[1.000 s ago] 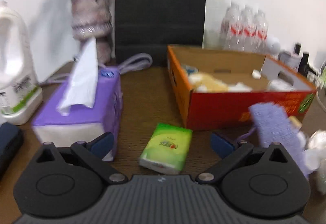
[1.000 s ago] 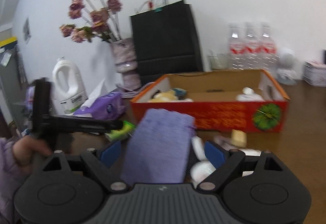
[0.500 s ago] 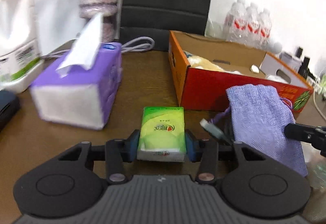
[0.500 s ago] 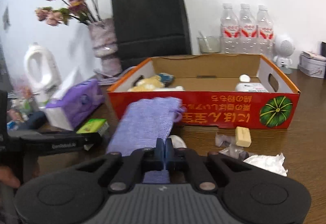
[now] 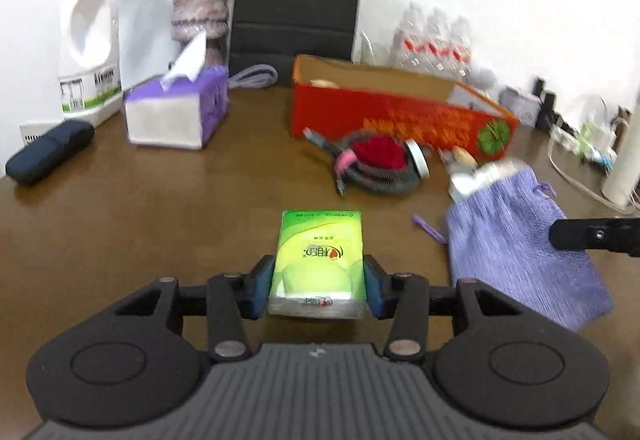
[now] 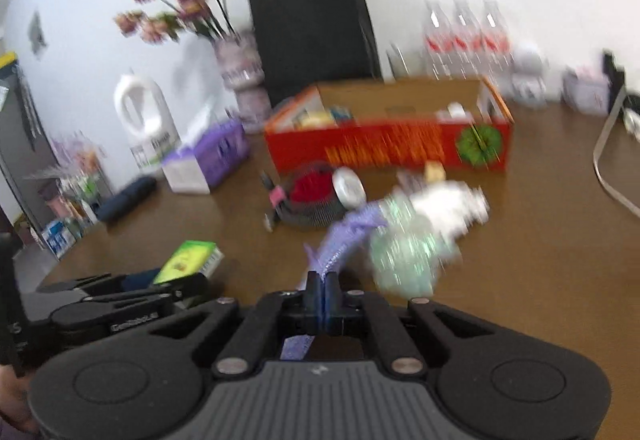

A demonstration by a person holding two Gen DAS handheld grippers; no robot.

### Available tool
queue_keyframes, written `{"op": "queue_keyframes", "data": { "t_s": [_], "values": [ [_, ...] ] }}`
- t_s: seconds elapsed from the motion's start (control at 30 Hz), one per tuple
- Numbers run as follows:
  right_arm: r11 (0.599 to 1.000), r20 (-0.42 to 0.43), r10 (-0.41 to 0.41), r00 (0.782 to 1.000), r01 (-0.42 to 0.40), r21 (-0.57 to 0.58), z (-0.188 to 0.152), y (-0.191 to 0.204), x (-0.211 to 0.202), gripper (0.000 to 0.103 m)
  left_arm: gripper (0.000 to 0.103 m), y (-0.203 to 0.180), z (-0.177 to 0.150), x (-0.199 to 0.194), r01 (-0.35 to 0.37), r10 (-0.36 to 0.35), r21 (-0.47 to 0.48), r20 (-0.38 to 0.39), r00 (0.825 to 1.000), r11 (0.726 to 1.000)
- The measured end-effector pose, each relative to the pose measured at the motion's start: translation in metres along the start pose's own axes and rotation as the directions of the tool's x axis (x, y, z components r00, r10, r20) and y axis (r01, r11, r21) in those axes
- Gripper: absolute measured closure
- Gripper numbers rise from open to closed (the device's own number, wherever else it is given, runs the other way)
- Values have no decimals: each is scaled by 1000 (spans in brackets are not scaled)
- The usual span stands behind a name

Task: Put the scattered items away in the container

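My left gripper (image 5: pixel 318 286) is shut on a green tissue pack (image 5: pixel 319 262) and holds it above the brown table; the pack also shows in the right wrist view (image 6: pixel 188 257). My right gripper (image 6: pixel 322 290) is shut on the edge of a purple knit pouch (image 6: pixel 344 236), which hangs at the right of the left wrist view (image 5: pixel 516 244). The orange cardboard box (image 5: pixel 400 119) stands at the back, with several items inside (image 6: pixel 384 143). In front of it lie a coiled cable with a red thing (image 5: pixel 376 163), a round lid (image 5: pixel 418 157) and crumpled wrappers (image 6: pixel 448 203).
A purple tissue box (image 5: pixel 176 107), a white jug (image 5: pixel 90 51), a dark case (image 5: pixel 48 151) and a flower vase (image 5: pixel 200 11) stand at the left. A black bag (image 5: pixel 296 3) and water bottles (image 5: pixel 432 43) are behind the box. Cables (image 5: pixel 568 167) lie at the right.
Both grippers closed on their items, the left on the green pack and the right on the pouch, then pulled back from the box. The pouch now hangs edge-on from the right gripper.
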State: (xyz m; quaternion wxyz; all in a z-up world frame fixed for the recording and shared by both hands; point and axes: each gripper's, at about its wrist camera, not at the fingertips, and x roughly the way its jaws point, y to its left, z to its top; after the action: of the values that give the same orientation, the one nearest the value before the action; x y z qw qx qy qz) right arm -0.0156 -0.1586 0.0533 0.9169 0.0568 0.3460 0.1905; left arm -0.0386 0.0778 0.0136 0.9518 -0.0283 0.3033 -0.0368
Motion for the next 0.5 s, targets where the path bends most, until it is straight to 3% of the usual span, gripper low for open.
{"op": "queue_keyframes", "data": {
  "t_s": [0.1,0.23,0.27,0.33,0.4,0.5],
  "values": [
    [997,-47,-44,998,41,-69,-8,0,-5,102,53,-11,-11,-11,-21,20,51,30,999,998],
    [986,-100,-134,986,122,-116,-15,3,7,89,30,-13,-16,-11,-25,23,80,26,999,997],
    [987,-107,-139,985,129,-95,-16,2,10,80,23,-12,-15,-11,-22,20,84,27,999,996],
    [992,-118,-125,985,122,-30,-15,-1,12,60,20,-8,-13,-13,-20,17,86,42,999,996],
    [993,-116,-116,986,119,18,-13,0,15,52,20,-3,-8,-12,-6,3,67,44,999,998],
    [990,-127,-139,982,139,-12,-13,11,23,38,20,6,-4,-5,1,-2,23,23,1000,1000]
  ]
}}
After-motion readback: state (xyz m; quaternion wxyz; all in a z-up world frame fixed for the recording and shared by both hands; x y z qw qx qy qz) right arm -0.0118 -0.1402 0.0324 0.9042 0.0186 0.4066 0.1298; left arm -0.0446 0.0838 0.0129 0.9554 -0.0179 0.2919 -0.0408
